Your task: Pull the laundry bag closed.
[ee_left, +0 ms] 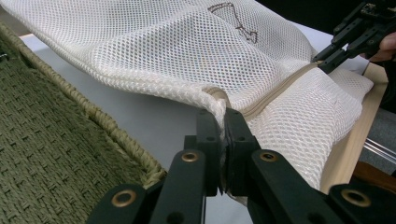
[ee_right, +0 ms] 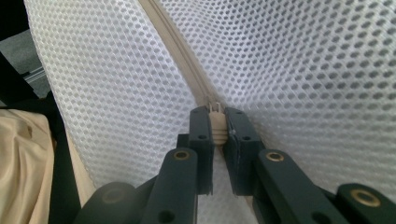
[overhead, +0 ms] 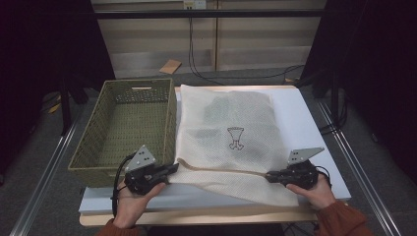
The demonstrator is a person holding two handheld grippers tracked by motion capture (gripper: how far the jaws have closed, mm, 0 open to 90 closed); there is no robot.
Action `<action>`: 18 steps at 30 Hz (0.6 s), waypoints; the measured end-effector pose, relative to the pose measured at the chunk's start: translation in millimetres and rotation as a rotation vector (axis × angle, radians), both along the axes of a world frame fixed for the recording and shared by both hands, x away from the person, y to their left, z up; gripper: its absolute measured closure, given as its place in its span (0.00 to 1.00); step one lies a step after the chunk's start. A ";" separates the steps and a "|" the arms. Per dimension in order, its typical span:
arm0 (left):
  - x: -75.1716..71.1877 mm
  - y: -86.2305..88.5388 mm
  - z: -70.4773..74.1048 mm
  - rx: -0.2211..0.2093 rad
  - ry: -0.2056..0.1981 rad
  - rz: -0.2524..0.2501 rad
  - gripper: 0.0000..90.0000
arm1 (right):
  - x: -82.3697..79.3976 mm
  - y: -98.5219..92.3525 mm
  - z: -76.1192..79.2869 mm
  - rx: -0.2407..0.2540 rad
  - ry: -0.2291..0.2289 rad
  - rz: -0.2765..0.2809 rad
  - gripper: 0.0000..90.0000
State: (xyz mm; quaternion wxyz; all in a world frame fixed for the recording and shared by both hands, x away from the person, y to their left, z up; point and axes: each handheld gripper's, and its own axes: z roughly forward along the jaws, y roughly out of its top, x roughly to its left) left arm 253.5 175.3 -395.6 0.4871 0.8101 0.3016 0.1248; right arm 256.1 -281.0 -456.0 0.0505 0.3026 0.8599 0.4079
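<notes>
The right gripper (ee_right: 215, 128) pinches the zipper pull (ee_right: 216, 125) between closed jaws, while the left gripper (ee_left: 223, 133) clamps the mesh laundry bag's (overhead: 231, 132) corner, anchoring the zipper line taut for sliding. The bag lies along the table's (overhead: 314, 128) near edge beside the wicker basket (overhead: 98, 142). Both hands (overhead: 133, 199) hold low, jaws pointing inward.

We find no legible words or numbers. The one sign is a small dark outline emblem (overhead: 235, 137) printed on the white mesh bag (overhead: 216, 162); unreadable as text.
</notes>
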 end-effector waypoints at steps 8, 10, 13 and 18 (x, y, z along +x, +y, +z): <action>0.1 0.6 -0.1 -0.004 0.003 -0.002 0.97 | -3.5 -5.0 1.7 0.002 -0.008 -0.012 0.92; 0.1 0.5 -0.3 -0.005 0.002 -0.003 0.97 | -3.3 -6.6 1.2 0.000 -0.005 -0.018 0.92; 0.4 0.5 -0.3 -0.006 0.004 -0.005 0.97 | -3.7 -7.9 0.9 0.002 -0.005 -0.020 0.92; 1.2 0.7 -1.0 -0.007 0.005 -0.005 0.97 | -4.9 -11.6 2.0 -0.003 -0.008 -0.028 0.92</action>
